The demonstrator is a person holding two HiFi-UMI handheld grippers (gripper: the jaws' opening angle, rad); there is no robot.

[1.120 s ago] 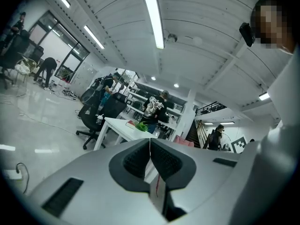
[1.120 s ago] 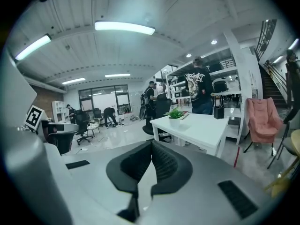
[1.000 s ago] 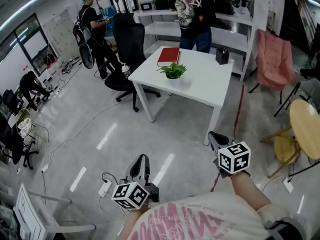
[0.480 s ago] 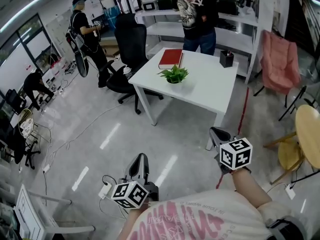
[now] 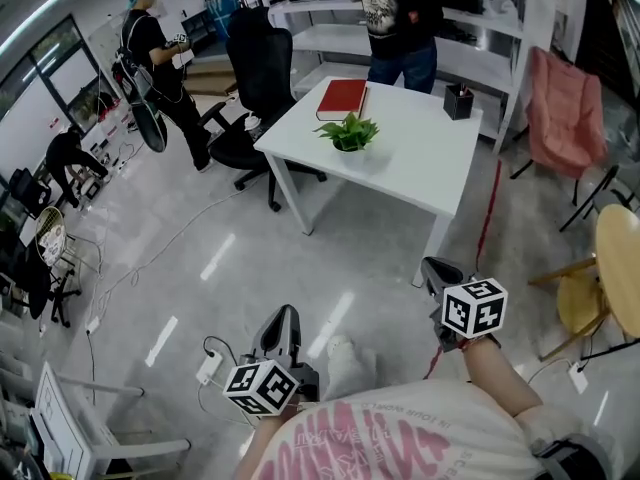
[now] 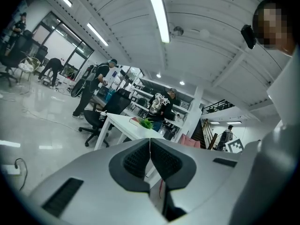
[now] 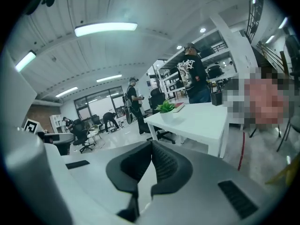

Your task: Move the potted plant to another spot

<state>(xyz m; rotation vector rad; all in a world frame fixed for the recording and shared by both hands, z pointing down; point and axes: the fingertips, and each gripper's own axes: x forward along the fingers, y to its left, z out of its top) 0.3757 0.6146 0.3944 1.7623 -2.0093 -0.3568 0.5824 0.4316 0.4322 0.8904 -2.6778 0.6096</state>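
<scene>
Small green leafy plant in a white pot [image 5: 349, 134]: stands untouched on the white rectangular tabletop [image 5: 420, 163], just beside a red hardcover book [image 5: 341, 98], well apart from you. Your left hand-held gripper [image 5: 284, 318] and right hand-held gripper [image 5: 437, 270]: both empty, jaws pressed together. By my reading nothing is done; approach, grasp, lift and placing all remain.

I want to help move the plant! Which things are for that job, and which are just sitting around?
For the job: potted plant, white table it stands on, left gripper and right gripper, both shut and empty.

Just lying about: red book, black pen holder, black office chair, pink chair.
</scene>
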